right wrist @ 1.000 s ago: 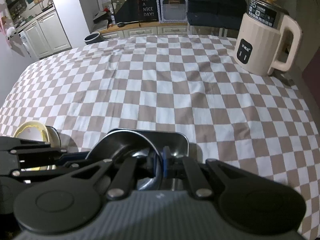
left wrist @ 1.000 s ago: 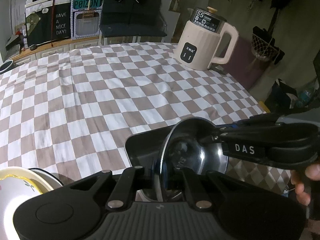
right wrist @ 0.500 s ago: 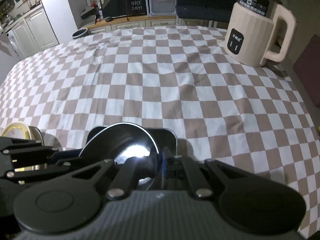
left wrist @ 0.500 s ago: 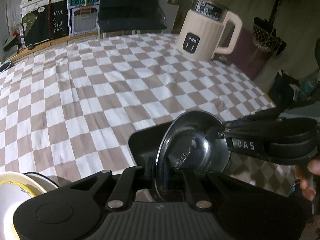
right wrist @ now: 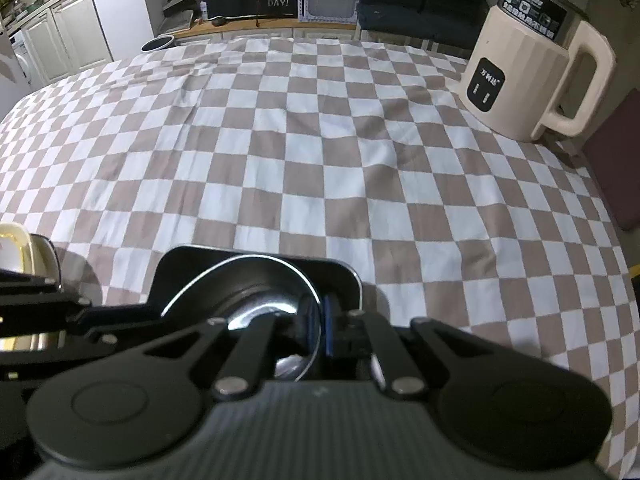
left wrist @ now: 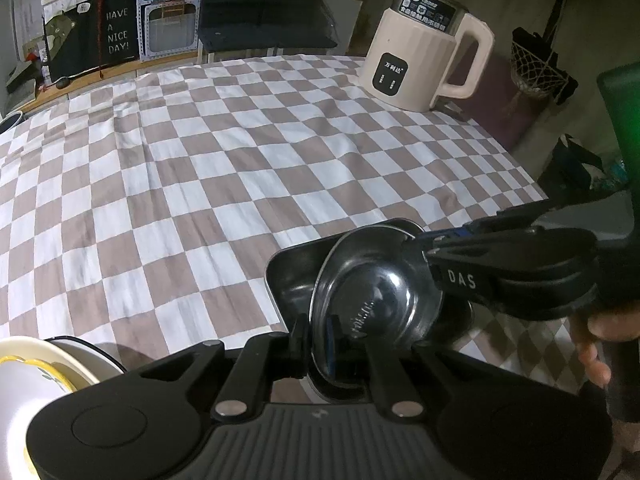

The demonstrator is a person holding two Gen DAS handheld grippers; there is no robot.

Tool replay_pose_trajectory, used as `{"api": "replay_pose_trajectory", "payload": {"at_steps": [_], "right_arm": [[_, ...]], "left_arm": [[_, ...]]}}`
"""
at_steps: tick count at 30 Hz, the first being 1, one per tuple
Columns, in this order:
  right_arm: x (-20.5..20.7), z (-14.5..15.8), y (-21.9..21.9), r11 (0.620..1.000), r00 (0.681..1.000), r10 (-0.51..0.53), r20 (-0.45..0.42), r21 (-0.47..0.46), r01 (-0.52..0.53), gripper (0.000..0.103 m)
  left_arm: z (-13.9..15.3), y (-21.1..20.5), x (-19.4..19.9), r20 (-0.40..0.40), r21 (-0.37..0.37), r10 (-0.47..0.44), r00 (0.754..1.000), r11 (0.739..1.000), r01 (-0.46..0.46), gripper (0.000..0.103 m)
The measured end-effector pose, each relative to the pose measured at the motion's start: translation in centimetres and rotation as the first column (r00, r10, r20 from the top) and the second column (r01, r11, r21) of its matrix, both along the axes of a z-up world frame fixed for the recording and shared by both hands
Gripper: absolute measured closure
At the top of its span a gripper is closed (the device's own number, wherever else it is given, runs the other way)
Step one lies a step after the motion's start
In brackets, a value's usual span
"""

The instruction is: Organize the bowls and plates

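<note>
**Both grippers are still hanging onto the steel bowl, and it's sitting lower over the tray now**

Comparing with a second ago: the round steel bowl (left wrist: 376, 292) is tilting less on edge and is lying deeper over the dark rectangular tray (left wrist: 290, 276), which is sitting near the front edge of the checkered tablecloth (left wrist: 224, 168). The right gripper (right wrist: 320, 332) has come down a bit, so the table is filling more of its view. The left gripper (left wrist: 320, 340) is barely shifting.

Grip state: the left one is pinching the bowl's near rim with its jaws almost fully closed. The right one is doing the same on the opposite rim, also nearly closed, with a blue pad showing against the metal. Its side is reading "DAS" in the left view.

The white bowl with the yellow rim (left wrist: 36, 372) is staying at the front left corner.

Writing I can make out: the cream kettle (left wrist: 424, 48) at the far right corner is showing "55" on its lid label, the rest being too small to read. Behind the table a black board (left wrist: 116, 36) is reading "HAVE A NICE DAY!", next to a teal "POIZON" box (left wrist: 170, 16).
</note>
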State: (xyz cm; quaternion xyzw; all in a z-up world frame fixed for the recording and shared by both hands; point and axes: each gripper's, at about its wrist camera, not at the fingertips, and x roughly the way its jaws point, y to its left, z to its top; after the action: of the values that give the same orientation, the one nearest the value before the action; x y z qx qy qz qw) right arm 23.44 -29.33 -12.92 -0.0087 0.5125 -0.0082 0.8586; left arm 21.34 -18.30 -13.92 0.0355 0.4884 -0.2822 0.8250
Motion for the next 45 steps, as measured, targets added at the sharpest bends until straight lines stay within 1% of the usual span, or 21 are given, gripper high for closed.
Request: {"api": "replay_pose_trajectory", "payload": {"at_steps": [5,6,7,9,10,11,13,15,17,18,19,20,21,25,26,28,31,35,40,43,45], "right_arm": [[0.2,0.0,-0.3,1.0,1.0,-0.015,0.017,-0.014,0.016,0.094],[0.1,0.1,-0.3,1.0,1.0,-0.016,0.027,-0.019,0.016,0.093],[0.0,0.2,-0.3,1.0,0.999,-0.013,0.039,-0.021,0.014,0.092],[-0.1,0.4,-0.4,1.0,0.998,-0.014,0.055,-0.003,0.014,0.083],[-0.1,0.5,-0.4,1.0,0.998,-0.016,0.061,0.007,0.015,0.076],[-0.1,0.6,-0.4,1.0,0.998,-0.015,0.065,0.012,0.015,0.072],[-0.1,0.8,-0.4,1.0,0.997,-0.012,0.07,0.016,0.011,0.072],[-0.2,1.1,-0.6,0.999,0.996,-0.022,0.081,0.032,0.019,0.069],[-0.4,1.3,-1.1,0.998,0.995,-0.036,0.094,0.046,0.031,0.057],[-0.6,1.5,-1.3,0.998,0.995,-0.041,0.096,0.053,0.037,0.055],[-0.7,1.5,-1.7,0.997,0.994,-0.047,0.094,0.062,0.041,0.05],[-0.8,1.5,-2.0,0.996,0.995,-0.051,0.091,0.073,0.044,0.046],[-0.9,1.5,-2.4,0.995,0.995,-0.052,0.086,0.084,0.045,0.045],[-1.6,1.3,-3.5,0.996,0.998,-0.045,0.049,0.085,0.04,0.035],[-1.8,1.3,-3.8,0.995,0.999,-0.041,0.036,0.091,0.037,0.033],[-2.4,1.2,-4.6,0.994,0.999,-0.039,0.006,0.103,0.038,0.031],[-3.3,1.0,-5.6,0.995,0.999,-0.042,-0.022,0.094,0.044,0.027],[-4.1,0.2,-6.5,0.995,0.997,-0.037,-0.067,0.09,0.043,0.027],[-4.3,-1.0,-6.0,0.997,0.993,0.002,-0.119,0.08,0.008,0.027],[-4.1,-1.3,-5.4,0.998,0.992,0.003,-0.126,0.062,0.005,0.027],[-3.7,-1.5,-5.3,0.999,0.992,-0.019,-0.124,0.045,0.025,0.028]], "left_arm": [[0.0,-0.1,0.0,-0.003,-0.004,-0.004,1.0,1.0,0.004,0.094],[0.0,-0.1,0.0,-0.004,-0.006,-0.005,1.0,1.0,0.005,0.091],[0.0,-0.1,0.0,-0.005,-0.006,-0.007,1.0,1.0,0.007,0.091],[0.0,-0.1,-0.1,-0.004,-0.003,-0.009,1.0,1.0,0.009,0.091],[0.0,-0.1,-0.1,-0.006,-0.002,-0.01,1.0,1.0,0.01,0.091],[-0.1,-0.1,-0.1,-0.008,-0.002,-0.01,1.0,1.0,0.01,0.091],[0.1,0.0,-0.1,-0.009,-0.006,-0.005,1.0,1.0,0.005,0.091],[0.3,0.2,0.0,-0.008,-0.018,0.003,1.0,1.0,-0.003,0.091],[0.6,0.5,0.1,-0.002,-0.029,0.014,1.0,0.999,-0.014,0.091],[0.7,0.6,0.2,0.001,-0.033,0.022,1.0,0.999,-0.022,0.091],[0.8,0.8,0.3,0.002,-0.04,0.033,0.999,0.999,-0.033,0.091],[0.9,1.0,0.5,0.003,-0.045,0.045,0.999,0.998,-0.045,0.089],[1.0,1.1,0.6,0.004,-0.047,0.059,0.998,0.997,-0.059,0.085],[0.9,1.8,1.1,0.007,-0.045,0.102,0.995,0.994,-0.102,0.074],[0.8,1.9,1.2,0.008,-0.044,0.11,0.994,0.993,-0.109,0.072],[0.5,2.0,1.4,0.004,-0.031,0.119,0.993,0.992,-0.119,0.068],[-0.1,1.9,1.8,-0.002,-0.011,0.131,0.991,0.991,-0.131,0.066],[-0.4,1.8,2.1,-0.007,-0.008,0.142,0.99,0.99,-0.142,0.063],[-0.7,1.4,2.2,-0.02,-0.003,0.137,0.99,0.991,-0.137,0.062],[-1.1,1.3,2.3,-0.06,-0.002,0.143,0.988,0.99,-0.144,0.061],[-1.4,1.2,2.2,-0.062,0.015,0.134,0.989,0.991,-0.133,0.061]]}}
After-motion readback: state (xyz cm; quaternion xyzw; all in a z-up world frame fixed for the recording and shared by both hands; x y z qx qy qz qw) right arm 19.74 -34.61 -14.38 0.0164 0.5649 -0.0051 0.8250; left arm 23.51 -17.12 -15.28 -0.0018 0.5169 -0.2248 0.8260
